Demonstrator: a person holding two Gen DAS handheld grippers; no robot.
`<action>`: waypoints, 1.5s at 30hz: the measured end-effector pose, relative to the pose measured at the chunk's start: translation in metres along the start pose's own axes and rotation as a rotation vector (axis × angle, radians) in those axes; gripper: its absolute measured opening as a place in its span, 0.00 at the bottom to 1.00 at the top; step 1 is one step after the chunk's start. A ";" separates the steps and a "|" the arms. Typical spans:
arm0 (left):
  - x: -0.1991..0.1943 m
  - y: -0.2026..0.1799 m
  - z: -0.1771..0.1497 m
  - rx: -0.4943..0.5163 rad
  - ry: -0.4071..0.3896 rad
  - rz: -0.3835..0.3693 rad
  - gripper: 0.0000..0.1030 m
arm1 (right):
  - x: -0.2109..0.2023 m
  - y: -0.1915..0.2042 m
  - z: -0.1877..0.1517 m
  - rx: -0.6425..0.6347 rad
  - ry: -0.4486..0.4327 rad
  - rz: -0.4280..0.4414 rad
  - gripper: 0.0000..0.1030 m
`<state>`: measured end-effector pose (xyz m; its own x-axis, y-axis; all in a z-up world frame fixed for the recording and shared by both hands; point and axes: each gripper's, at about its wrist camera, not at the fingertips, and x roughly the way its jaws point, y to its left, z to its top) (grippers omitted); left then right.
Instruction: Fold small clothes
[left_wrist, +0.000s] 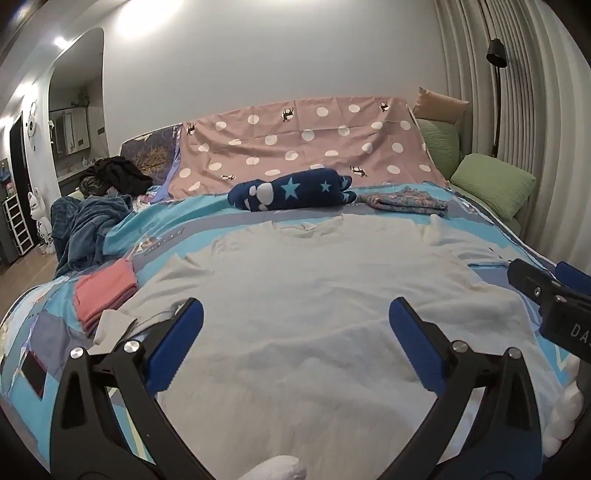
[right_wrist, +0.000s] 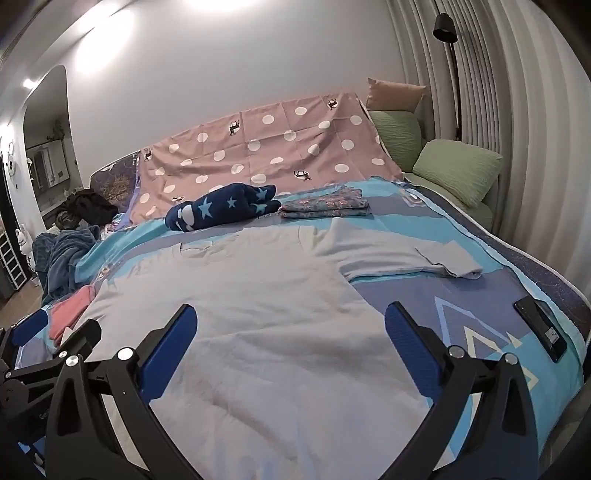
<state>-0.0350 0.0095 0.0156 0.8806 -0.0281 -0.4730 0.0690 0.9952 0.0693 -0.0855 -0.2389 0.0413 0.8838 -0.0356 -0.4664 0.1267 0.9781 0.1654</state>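
The white T-shirt lies spread flat on my side of the bed, collar toward the far wall, one sleeve stretched out to the right over the blue patterned bedcover. I have my left gripper above its lower half with the jaws spread wide and nothing between them. My right gripper hangs over the shirt's right side, jaws likewise spread and empty. Left of the shirt sits a folded pink garment, just beside its edge. Beyond the collar I see a rolled navy blanket with stars and a folded floral piece. A black phone rests near the bed's right edge.
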 end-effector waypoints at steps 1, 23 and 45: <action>0.003 0.002 0.001 -0.007 0.003 0.004 0.98 | 0.006 -0.002 0.001 0.001 0.006 0.006 0.99; 0.006 0.004 -0.010 -0.007 0.022 0.022 0.98 | 0.004 -0.002 -0.001 0.005 0.036 0.012 0.99; 0.011 -0.002 -0.014 0.020 0.037 0.043 0.98 | 0.014 -0.002 -0.011 0.010 0.038 0.019 0.99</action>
<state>-0.0318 0.0085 -0.0019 0.8649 0.0185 -0.5016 0.0411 0.9933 0.1076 -0.0785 -0.2390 0.0253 0.8685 -0.0091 -0.4955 0.1146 0.9764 0.1828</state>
